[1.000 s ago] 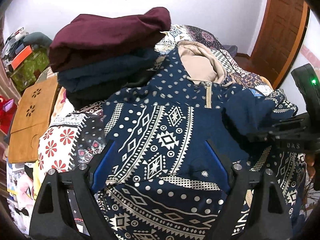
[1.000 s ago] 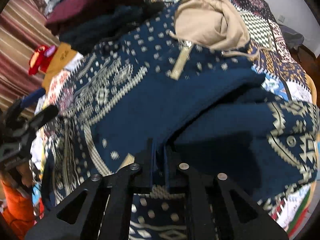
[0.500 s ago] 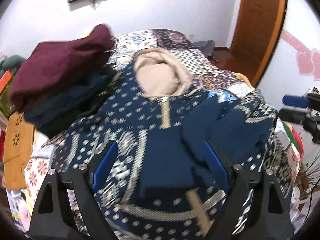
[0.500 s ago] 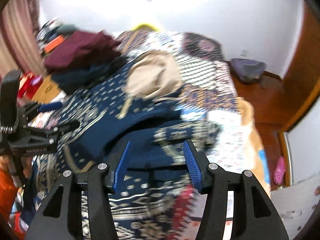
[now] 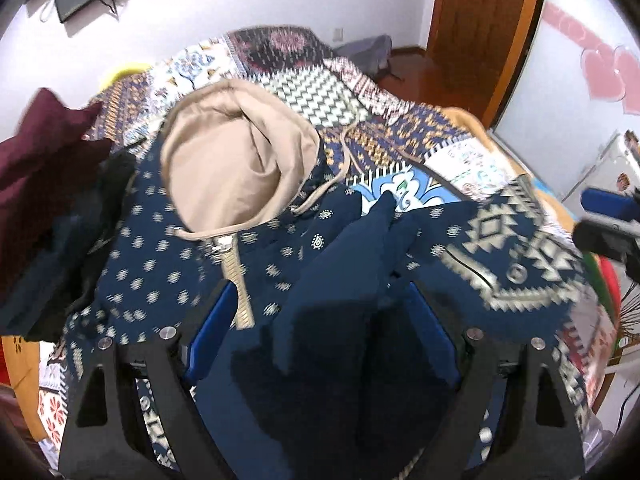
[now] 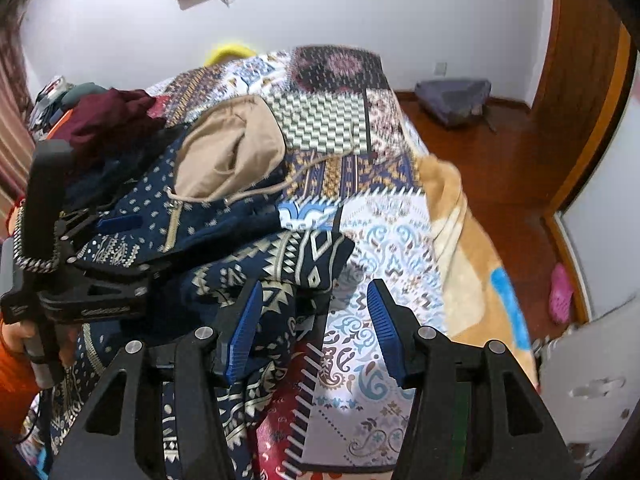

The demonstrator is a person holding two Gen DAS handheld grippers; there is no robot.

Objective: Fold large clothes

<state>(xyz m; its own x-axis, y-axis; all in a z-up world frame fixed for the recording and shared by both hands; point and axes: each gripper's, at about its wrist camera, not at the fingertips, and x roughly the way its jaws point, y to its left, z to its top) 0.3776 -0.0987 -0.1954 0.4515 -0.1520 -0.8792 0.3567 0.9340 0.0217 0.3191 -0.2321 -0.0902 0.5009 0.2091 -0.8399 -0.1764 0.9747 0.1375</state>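
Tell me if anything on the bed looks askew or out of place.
The hoodie's patterned sleeve is only loosely folded across its front, bunched and crooked. One tan drawstring trails off onto the quilt.

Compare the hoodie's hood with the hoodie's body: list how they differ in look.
The hood is plain tan with no pattern; the body is navy with pale printed motifs. The hood lies open like a pocket, showing its inside; the body lies spread flat on the bedspread. Both are parts of one garment, joined at the tan zipper.
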